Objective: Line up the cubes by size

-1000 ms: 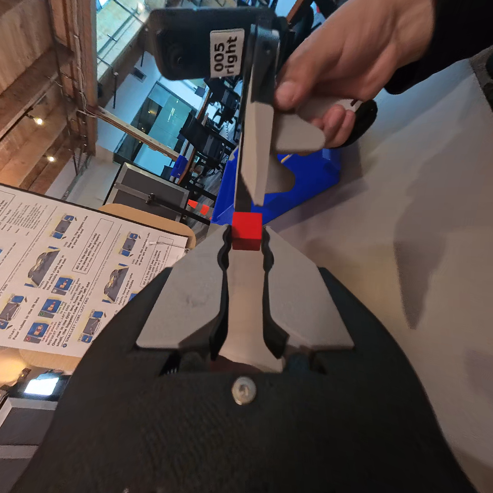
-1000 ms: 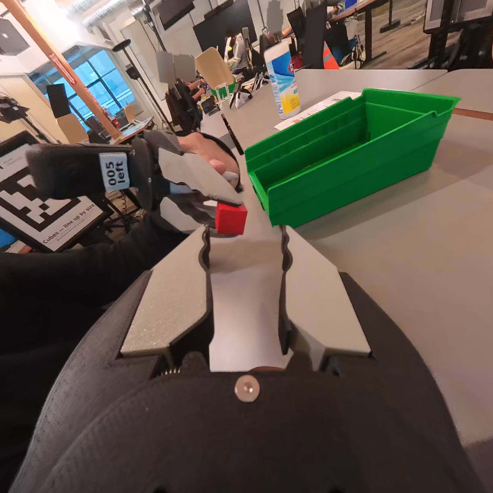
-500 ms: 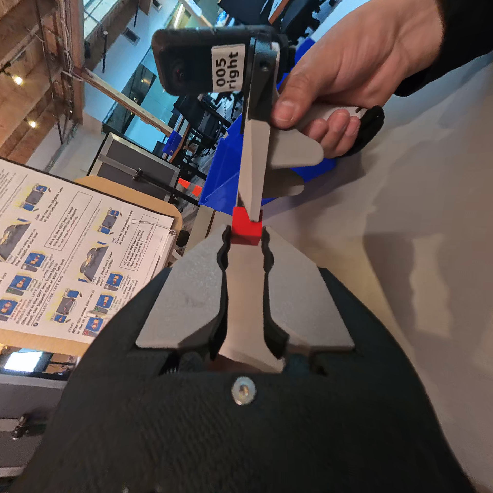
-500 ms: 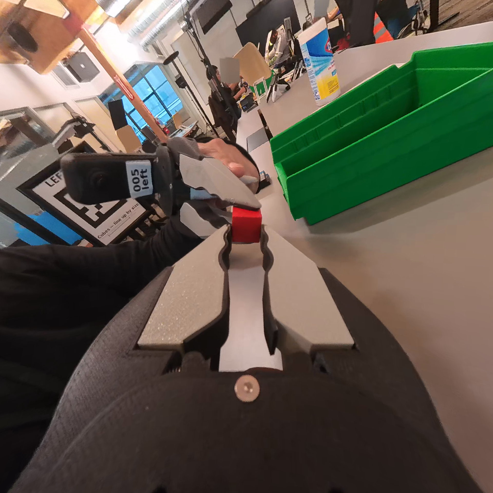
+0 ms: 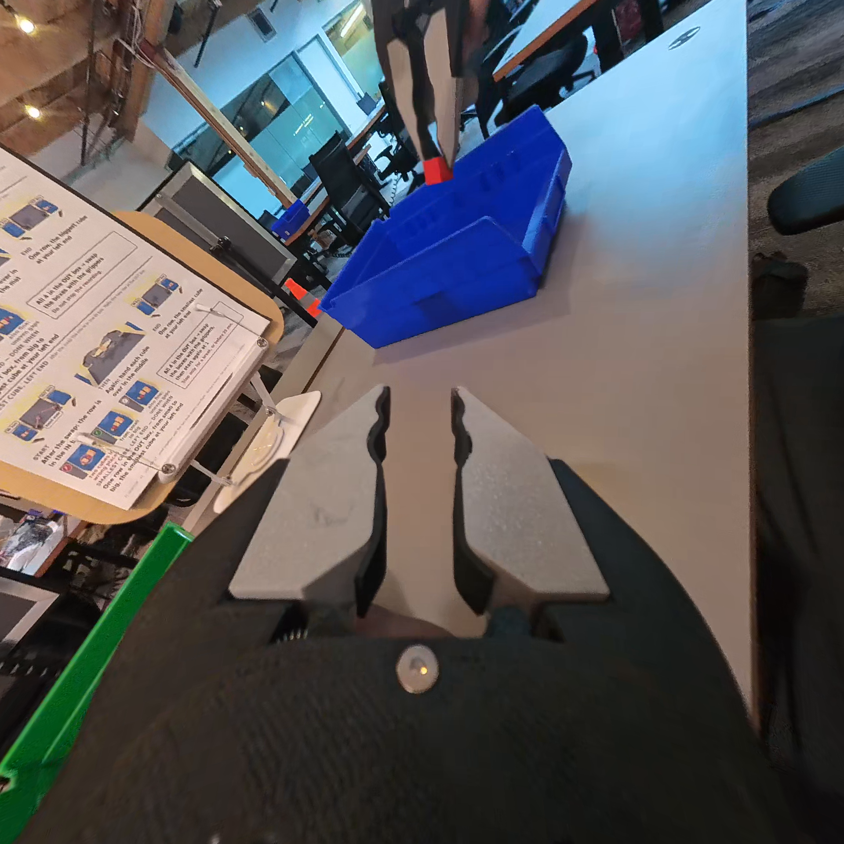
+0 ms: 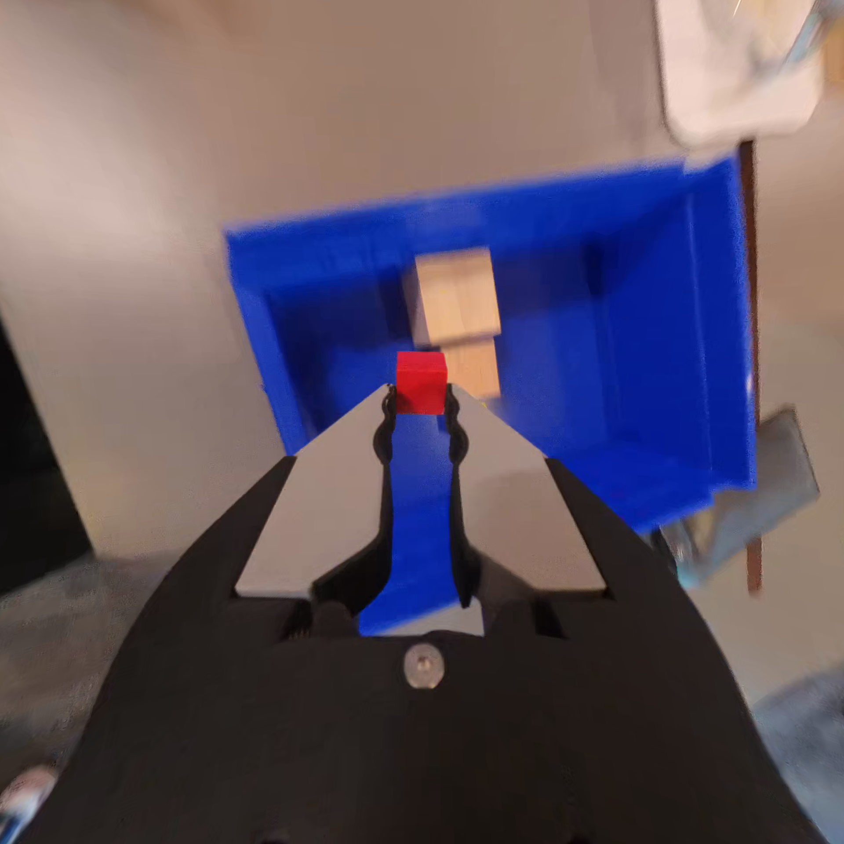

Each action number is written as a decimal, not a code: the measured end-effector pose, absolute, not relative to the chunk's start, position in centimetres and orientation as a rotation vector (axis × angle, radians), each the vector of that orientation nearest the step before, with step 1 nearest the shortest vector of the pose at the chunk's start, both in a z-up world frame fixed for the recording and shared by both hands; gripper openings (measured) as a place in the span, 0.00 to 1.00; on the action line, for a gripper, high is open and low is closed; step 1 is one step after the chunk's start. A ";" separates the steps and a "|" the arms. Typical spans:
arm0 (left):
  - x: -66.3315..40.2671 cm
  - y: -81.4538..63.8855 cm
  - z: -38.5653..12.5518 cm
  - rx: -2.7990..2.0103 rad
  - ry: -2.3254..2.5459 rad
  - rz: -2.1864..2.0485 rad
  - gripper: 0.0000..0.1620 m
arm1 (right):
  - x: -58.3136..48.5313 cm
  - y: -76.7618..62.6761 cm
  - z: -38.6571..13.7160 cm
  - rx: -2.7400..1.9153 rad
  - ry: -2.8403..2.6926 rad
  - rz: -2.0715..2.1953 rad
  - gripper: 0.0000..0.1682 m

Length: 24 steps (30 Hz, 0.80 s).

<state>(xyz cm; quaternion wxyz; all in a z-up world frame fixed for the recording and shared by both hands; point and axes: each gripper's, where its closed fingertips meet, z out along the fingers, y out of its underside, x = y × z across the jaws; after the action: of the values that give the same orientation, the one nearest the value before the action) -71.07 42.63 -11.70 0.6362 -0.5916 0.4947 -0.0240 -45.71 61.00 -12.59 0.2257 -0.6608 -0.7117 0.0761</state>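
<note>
A small red cube (image 6: 420,382) is gripped between the tips of my right gripper (image 6: 419,393), which holds it over the open blue bin (image 6: 639,365). Two wooden cubes lie in the bin: a larger one (image 6: 456,297) and a smaller one (image 6: 472,372) just in front of it. My left gripper (image 5: 420,395) is empty, its jaws a little apart over the grey table (image 5: 616,365). In the left wrist view the right gripper (image 5: 438,153) hangs far off above the blue bin (image 5: 456,274) with the red cube (image 5: 436,172) in its tips.
A green bin's edge (image 5: 91,639) is at the lower left. An instruction sheet on a board (image 5: 114,342) stands to the left on a small white stand (image 5: 274,438). The table's right edge and a black chair (image 5: 808,201) are on the right.
The red cube passed from my left gripper to my right one. My left gripper let go and drew back. My right gripper carried the cube over the blue bin.
</note>
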 end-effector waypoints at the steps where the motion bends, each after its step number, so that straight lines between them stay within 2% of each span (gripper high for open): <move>1: -71.0 42.5 -12.0 -1.355 1.132 -0.055 0.13 | -44.2 62.2 -13.8 -1.874 -1.997 0.121 0.11; 6: -70.8 43.0 -14.0 -1.413 1.183 0.012 0.15 | -40.5 66.3 -18.7 -1.945 -2.129 -0.184 0.11; 10: -70.6 42.7 -14.0 -1.408 1.188 0.000 0.15 | -39.5 67.4 -21.3 -1.973 -2.200 -0.245 0.11; 24: -71.2 43.1 -14.8 -1.432 1.183 -0.026 0.14 | -40.1 67.9 -23.9 -1.946 -2.313 -0.216 0.11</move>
<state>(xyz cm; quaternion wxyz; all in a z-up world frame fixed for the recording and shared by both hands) -71.25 43.10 -14.80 0.5987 -0.6175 0.5100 -0.0111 -40.09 67.92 -23.93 0.0554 -0.6411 -0.7621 -0.0713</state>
